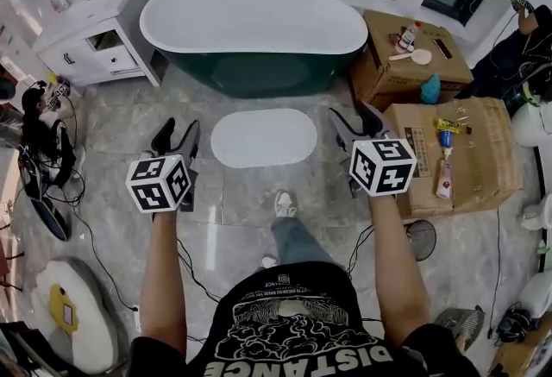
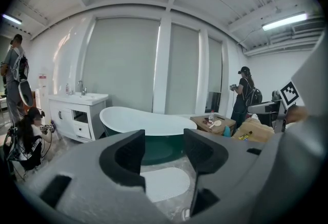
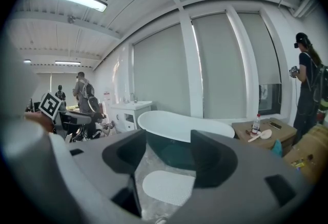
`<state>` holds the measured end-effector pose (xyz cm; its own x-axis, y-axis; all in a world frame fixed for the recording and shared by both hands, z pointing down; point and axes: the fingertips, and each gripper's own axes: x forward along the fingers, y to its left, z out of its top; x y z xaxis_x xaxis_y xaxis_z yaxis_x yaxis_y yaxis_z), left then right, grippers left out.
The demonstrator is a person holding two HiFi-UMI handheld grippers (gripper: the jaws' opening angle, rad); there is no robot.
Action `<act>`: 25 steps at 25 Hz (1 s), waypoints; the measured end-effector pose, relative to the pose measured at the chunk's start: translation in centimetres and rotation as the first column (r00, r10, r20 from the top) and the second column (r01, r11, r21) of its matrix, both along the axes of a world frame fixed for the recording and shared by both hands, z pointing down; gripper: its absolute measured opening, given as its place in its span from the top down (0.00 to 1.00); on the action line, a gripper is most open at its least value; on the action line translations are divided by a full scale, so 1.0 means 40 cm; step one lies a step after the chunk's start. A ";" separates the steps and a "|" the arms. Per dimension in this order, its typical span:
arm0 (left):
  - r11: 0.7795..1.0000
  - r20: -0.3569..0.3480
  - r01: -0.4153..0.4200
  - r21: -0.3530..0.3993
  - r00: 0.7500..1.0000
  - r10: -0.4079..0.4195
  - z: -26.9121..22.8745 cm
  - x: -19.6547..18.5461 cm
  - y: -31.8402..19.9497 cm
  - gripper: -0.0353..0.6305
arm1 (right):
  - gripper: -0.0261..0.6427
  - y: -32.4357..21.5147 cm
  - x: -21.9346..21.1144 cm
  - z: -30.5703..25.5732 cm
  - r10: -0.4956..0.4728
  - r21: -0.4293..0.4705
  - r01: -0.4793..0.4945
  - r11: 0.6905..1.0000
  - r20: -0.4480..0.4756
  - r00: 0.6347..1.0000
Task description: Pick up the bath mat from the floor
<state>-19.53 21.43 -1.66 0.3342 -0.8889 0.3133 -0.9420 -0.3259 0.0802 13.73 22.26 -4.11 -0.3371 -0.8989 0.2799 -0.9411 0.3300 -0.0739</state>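
Bath mat (image 1: 264, 137) lies flat on the floor just in front of the bathtub (image 1: 254, 30), untouched. Its long axis runs left-right, parallel w/ the tub. Left gripper (image 1: 176, 138) and right gripper (image 1: 355, 125) hang up in the air on either side of it. Both have jaws partly apart w/ nothing between them — only floor and mat show through the gaps. The mat sits ahead of and below both tools, centred between them, so neither hand looks clearly nearer — prob. each goes down to its own end.
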 end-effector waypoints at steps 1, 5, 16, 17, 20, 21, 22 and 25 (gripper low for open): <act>1.000 0.001 0.004 -0.001 1.000 -0.004 0.002 -0.007 -0.015 0.58 | 0.56 -0.015 0.000 0.004 0.002 -0.001 -0.002 1.000 0.000 1.000; 1.000 0.002 0.013 -0.007 1.000 -0.013 0.014 -0.017 -0.096 0.58 | 0.56 -0.093 0.010 0.021 0.011 -0.008 -0.011 1.000 0.004 1.000; 0.998 0.001 0.050 -0.044 0.999 -0.050 0.077 -0.005 -0.444 0.58 | 0.56 -0.458 0.047 0.109 -0.002 -0.063 0.001 0.998 -0.001 1.000; 0.997 0.001 0.055 -0.047 0.998 -0.055 0.080 -0.002 -0.480 0.58 | 0.56 -0.497 0.055 0.111 -0.003 -0.065 0.003 0.998 -0.003 1.000; 0.996 0.005 0.069 -0.058 0.998 -0.069 0.089 0.010 -0.584 0.58 | 0.55 -0.612 0.076 0.117 -0.005 -0.071 0.005 0.997 -0.001 1.000; 0.995 0.006 0.076 -0.066 0.997 -0.076 0.094 0.013 -0.613 0.58 | 0.55 -0.647 0.080 0.122 -0.010 -0.077 0.010 0.997 0.001 1.000; 0.994 0.007 0.083 -0.074 0.997 -0.083 0.100 0.016 -0.640 0.58 | 0.55 -0.678 0.084 0.129 -0.016 -0.085 0.016 0.996 0.001 1.000; 0.991 0.011 0.097 -0.093 0.995 -0.097 0.114 0.025 -0.706 0.58 | 0.54 -0.753 0.094 0.152 -0.029 -0.108 0.029 0.994 0.000 1.000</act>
<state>-18.53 -6.81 2.91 0.2456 -0.8840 0.3978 -0.9694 -0.2244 0.0999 17.47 -7.85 1.97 -0.3619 -0.8533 0.3753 -0.9315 0.3472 -0.1087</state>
